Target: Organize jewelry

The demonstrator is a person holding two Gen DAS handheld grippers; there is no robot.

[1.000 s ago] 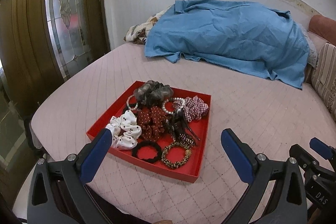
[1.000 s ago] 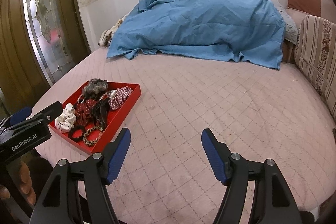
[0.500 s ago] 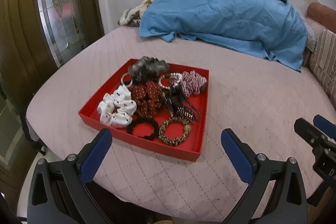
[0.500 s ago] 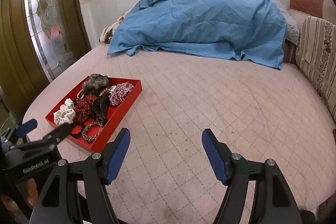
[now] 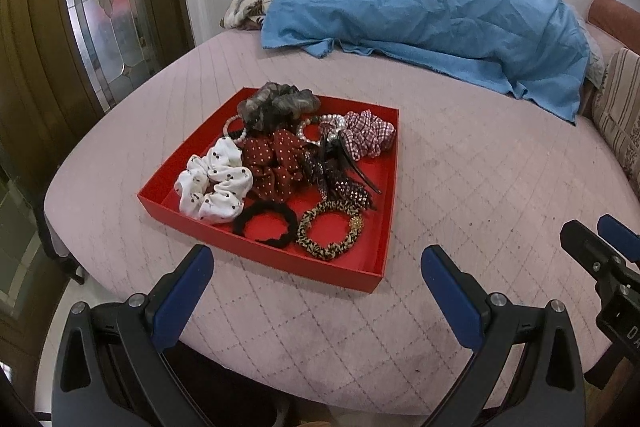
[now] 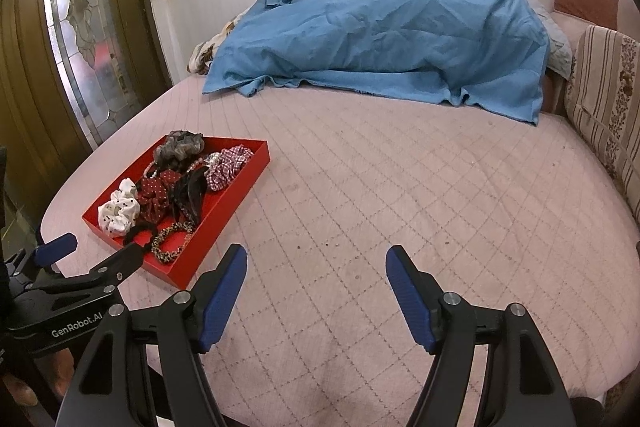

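Left tool (image 5: 316, 261) has closed in over red tray (image 5: 276, 255).

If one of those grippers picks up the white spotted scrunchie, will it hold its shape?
Probably not: the white scrunchie is puffy gathered cloth, so it would likely squash and droop. It looks light. It lies against the dark red scrunchie in the red tray, which might shift too.

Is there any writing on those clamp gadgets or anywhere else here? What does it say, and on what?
"GenRobot.AI": white lettering on the black body of the left gripper, seen in the right wrist view.
"DA": a cut-off white fragment on the black body of the right gripper, at the edge of the left wrist view; the rest is out of frame.
No writing shows on the red tray or its contents.
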